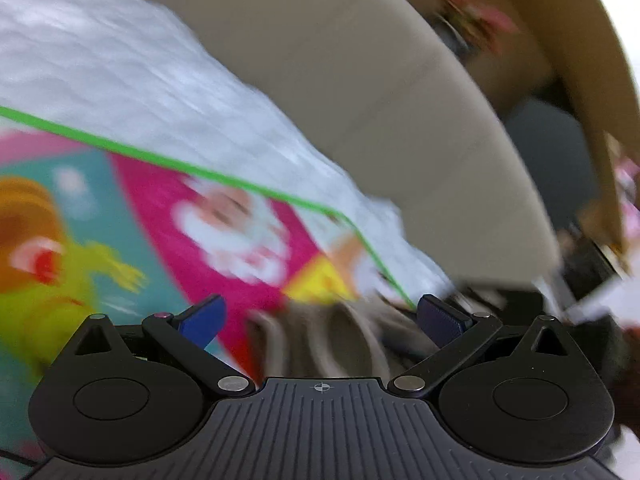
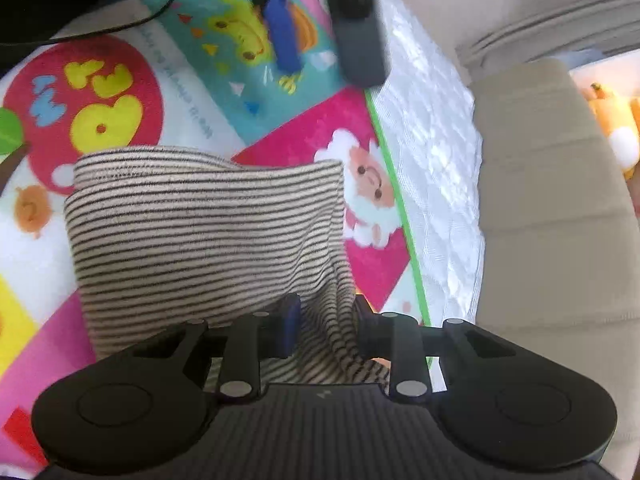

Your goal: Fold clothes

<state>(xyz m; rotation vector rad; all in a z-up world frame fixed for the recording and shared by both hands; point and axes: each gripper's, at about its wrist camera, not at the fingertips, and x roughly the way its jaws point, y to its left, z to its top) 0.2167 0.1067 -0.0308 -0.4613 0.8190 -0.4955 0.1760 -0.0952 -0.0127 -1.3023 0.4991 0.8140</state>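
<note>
A beige garment with thin black stripes point(image 2: 200, 232) lies on a colourful cartoon play mat point(image 2: 100, 112). One corner of it rises in a ridge between the fingers of my right gripper point(image 2: 325, 320), which is shut on that fabric. My left gripper point(image 1: 320, 308) is open, its blue pads wide apart, hovering over the mat with a blurred beige fold of the garment point(image 1: 340, 344) just below it. In the right wrist view the left gripper point(image 2: 328, 72) hangs at the top, beyond the garment's far edge and apart from it.
The mat's green-trimmed edge point(image 2: 400, 200) meets a white quilted cover point(image 2: 432, 140), with a beige sofa cushion point(image 2: 552, 220) beyond it. A black cable point(image 2: 120, 28) crosses the mat's far left. An orange plush toy point(image 2: 612, 128) sits at the right. The left wrist view is motion-blurred.
</note>
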